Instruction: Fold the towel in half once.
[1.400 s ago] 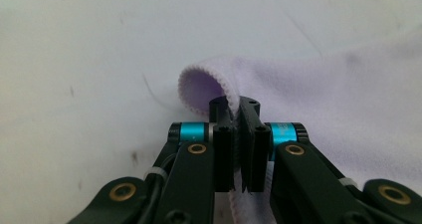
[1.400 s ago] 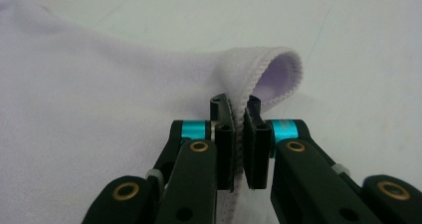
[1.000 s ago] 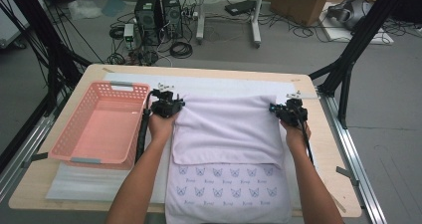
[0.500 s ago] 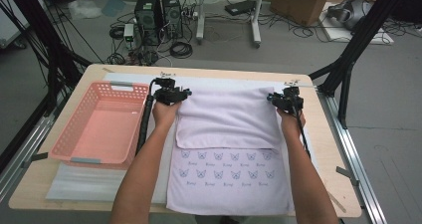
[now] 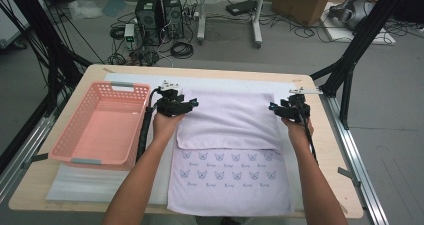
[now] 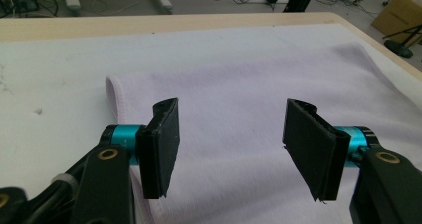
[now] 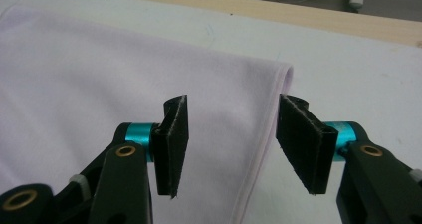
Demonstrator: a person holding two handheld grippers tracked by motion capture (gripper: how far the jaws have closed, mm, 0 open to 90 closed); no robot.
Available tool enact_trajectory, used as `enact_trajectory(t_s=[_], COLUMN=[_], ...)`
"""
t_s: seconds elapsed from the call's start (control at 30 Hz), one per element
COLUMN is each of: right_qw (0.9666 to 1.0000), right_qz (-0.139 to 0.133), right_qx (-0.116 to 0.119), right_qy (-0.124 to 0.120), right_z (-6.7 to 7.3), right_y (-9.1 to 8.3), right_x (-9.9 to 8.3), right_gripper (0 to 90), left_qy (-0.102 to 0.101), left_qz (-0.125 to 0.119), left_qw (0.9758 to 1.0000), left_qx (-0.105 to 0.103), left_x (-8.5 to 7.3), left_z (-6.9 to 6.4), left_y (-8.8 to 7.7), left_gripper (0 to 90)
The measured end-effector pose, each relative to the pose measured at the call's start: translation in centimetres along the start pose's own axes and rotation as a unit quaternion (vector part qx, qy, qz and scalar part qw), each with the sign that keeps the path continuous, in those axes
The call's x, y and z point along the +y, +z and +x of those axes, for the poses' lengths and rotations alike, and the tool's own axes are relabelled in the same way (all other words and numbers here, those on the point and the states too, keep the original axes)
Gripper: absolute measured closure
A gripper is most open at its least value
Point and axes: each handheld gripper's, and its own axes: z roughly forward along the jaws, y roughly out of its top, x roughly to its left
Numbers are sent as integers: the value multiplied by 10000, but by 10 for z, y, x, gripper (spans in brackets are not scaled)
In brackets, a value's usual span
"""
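Table (image 5: pixel 330 150) w/ white mat (image 5: pixel 125 80) — cables (image 5: pixel 180 47) behind.

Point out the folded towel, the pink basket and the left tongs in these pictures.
folded towel (image 5: pixel 227 120), high view, middle of the plain folded-over layer.
pink basket (image 5: pixel 131 87), high view, far rim by the handle.
left tongs (image 6: pixel 231 134), left gripper view, midway between the open tips.

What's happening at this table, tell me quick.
A person is folding a towel with a gripper in each hand. The far part is already folded over toward the person, leaving the printed part bare. The left gripper and right gripper sit at the two far corners of the fold; their jaws have just been opening and grip nothing. A pink basket waits at the left.
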Motion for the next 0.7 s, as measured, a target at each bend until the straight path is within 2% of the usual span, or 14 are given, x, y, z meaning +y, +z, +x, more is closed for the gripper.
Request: enact_trajectory(t_s=[0.07, 0.2, 0.27, 0.33, 0.4, 0.6, 0.7], right_qw=[10000, 10000, 9997, 9997, 9995, 9987, 9988], right_qz=[-24, 10, 185, 68, 93, 135, 126], right_qx=[-11, 73, 153, 180, 219, 303, 362], right_qy=[-2, -29, -40, -167, -224, -379, -316], right_z=[0, 2, 5, 10, 15, 29, 34], right_y=[-8, -23, -29, -37, -44, -61, -70], right_x=[-5, -16, -19, -22, -26, -46, -57], right_gripper=[446, 448, 419, 444, 442, 452, 463], left_qy=[92, 100, 65, 160, 190, 329, 296], left_qz=[-202, -183, -212, -103, -166, 57, 132], left_qw=[9997, 9998, 9998, 9998, 9997, 9994, 9995], left_qx=[28, -21, -29, 9, 30, 41, 18], left_x=[-5, -18, -26, -33, -40, -60, -71], left_z=[-4, -9, -13, -17, -22, -26, -25], left_y=[-8, -21, -29, -36, -45, -62, -68], left_gripper=[385, 408, 411, 414, 423, 428, 434])
